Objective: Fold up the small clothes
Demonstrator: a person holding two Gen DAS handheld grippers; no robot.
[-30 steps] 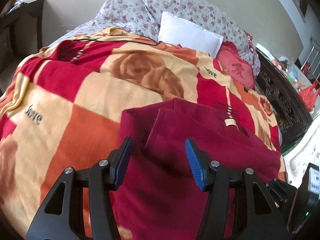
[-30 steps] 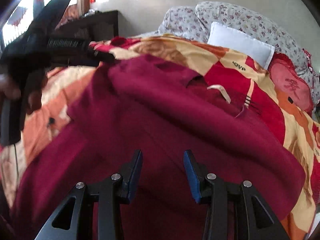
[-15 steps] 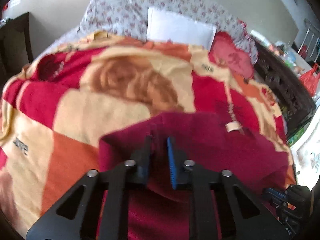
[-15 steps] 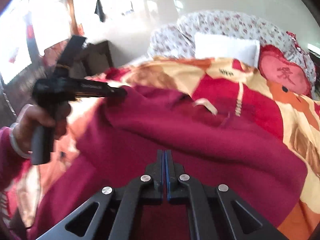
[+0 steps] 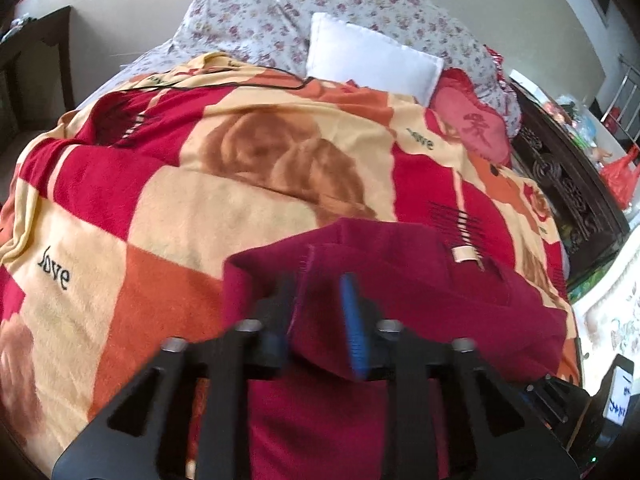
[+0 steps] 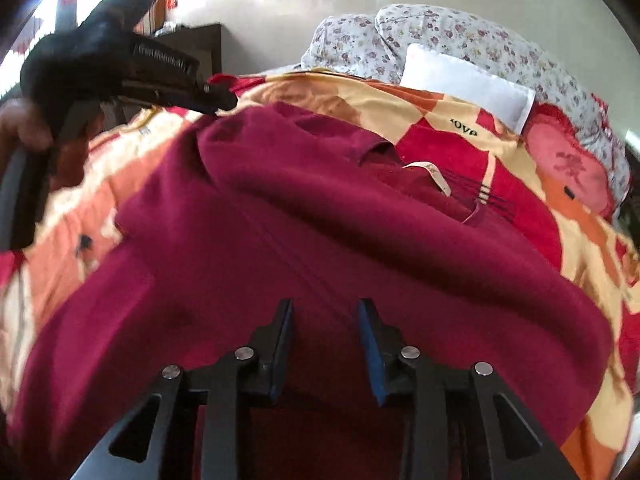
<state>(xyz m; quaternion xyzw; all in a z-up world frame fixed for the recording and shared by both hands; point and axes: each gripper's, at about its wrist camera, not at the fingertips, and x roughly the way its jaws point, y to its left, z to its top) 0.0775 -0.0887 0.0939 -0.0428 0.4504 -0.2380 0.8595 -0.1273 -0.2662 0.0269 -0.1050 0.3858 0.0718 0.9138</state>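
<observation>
A dark red garment [image 6: 320, 240] lay spread over the near part of a bed, on top of a blanket [image 5: 168, 184] checked in red, orange and cream with brown roses and the word "love" on it. Its top edge was turned back on itself, and a pale label [image 6: 432, 176] showed near the collar.

The left gripper [image 5: 320, 312] hung over the garment's far left corner. Its jaws had just been opening and stood partly apart; a raised fold of the red cloth stood between them, against the left pad, while the blue right pad [image 5: 354, 320] stood clear of it. In the right wrist view the same tool showed at the upper left, a person's hand [image 6: 28, 128] around its handle, its tip at the garment's corner.

The right gripper [image 6: 326, 340] was low over the middle of the garment, near its closer edge. Its jaws had also just been opening, to a narrow gap, with flat cloth below them and nothing pinched.

At the head of the bed lay flowered pillows [image 5: 360, 12], a white cushion [image 5: 372, 60] and a pink cushion [image 5: 472, 128].
</observation>
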